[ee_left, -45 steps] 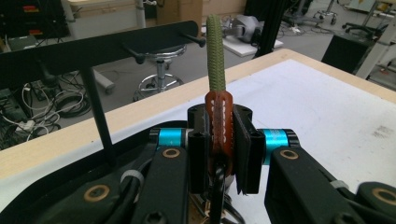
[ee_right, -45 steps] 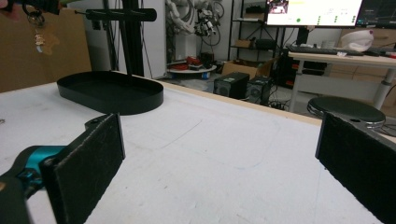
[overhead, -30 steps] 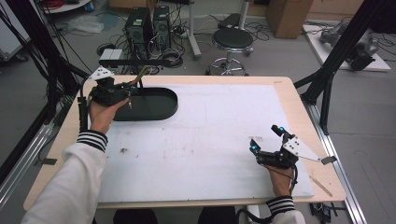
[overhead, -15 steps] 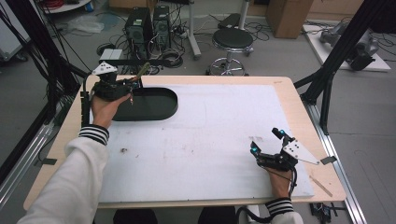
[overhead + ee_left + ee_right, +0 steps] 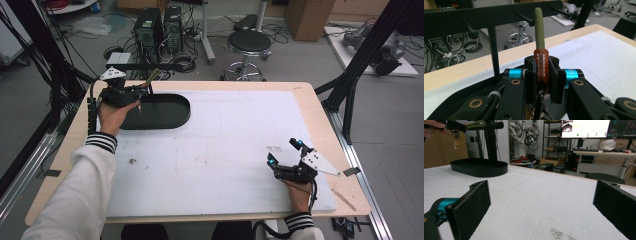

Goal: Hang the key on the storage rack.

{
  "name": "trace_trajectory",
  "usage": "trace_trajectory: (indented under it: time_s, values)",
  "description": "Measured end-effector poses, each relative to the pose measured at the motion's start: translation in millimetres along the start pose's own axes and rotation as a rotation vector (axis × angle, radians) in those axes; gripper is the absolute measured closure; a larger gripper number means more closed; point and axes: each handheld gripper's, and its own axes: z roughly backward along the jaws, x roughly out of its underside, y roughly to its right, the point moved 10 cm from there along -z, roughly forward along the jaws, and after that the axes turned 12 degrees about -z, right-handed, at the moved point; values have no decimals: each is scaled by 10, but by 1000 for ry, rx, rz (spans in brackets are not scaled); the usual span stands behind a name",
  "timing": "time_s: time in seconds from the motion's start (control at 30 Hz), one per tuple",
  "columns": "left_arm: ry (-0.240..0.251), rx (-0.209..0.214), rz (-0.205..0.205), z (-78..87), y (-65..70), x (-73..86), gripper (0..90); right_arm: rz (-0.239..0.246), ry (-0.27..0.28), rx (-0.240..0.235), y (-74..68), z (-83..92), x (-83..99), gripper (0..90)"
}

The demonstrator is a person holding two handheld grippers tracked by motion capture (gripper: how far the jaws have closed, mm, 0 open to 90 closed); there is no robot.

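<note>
Two black jaws of the left gripper (image 5: 541, 75) are clamped on an orange-brown perforated holder with an olive-green braided cord loop (image 5: 539, 27) rising out of it; the holder sits squarely between the pads, and the cord stands upright above them, its rounded top level with a peg of the black metal rack (image 5: 489, 17). In the high view the left gripper (image 5: 142, 92) is held over the far left end of the black oval tray (image 5: 170, 107), close to the rack's crossbar, with the cord (image 5: 152, 76) angling up toward that bar. A small key-like pendant (image 5: 455, 143) hangs below this gripper.

The right gripper (image 5: 285, 152) rests near the table's front right corner, its jaws spread wide with nothing between them; its own view shows only bare white mat (image 5: 536, 202) in the gap. The white mat (image 5: 235, 145) between the two grippers lies open, the tray being the single item on it. The wooden table edge (image 5: 320, 105) borders the mat on the right.
</note>
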Motion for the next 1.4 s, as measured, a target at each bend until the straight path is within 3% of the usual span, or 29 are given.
trace_trajectory:
  time_s: [0.5,0.77,1.03,1.23,1.4]
  values:
    - [8,-26,25,-49,-69,15,777,-11,0,2,14,3,10,3]
    - [-11,-65,37,-63,-124,47,777,-3,0,1,11,2,11,3]
    - [-33,-97,27,-116,-153,92,777,-13,-6,2,7,8,19,3]
    - [-73,-138,-18,-192,-167,153,777,-10,-3,4,10,10,17,3]
    - [-95,-155,-25,-266,-185,208,777,-10,-2,4,11,10,15,3]
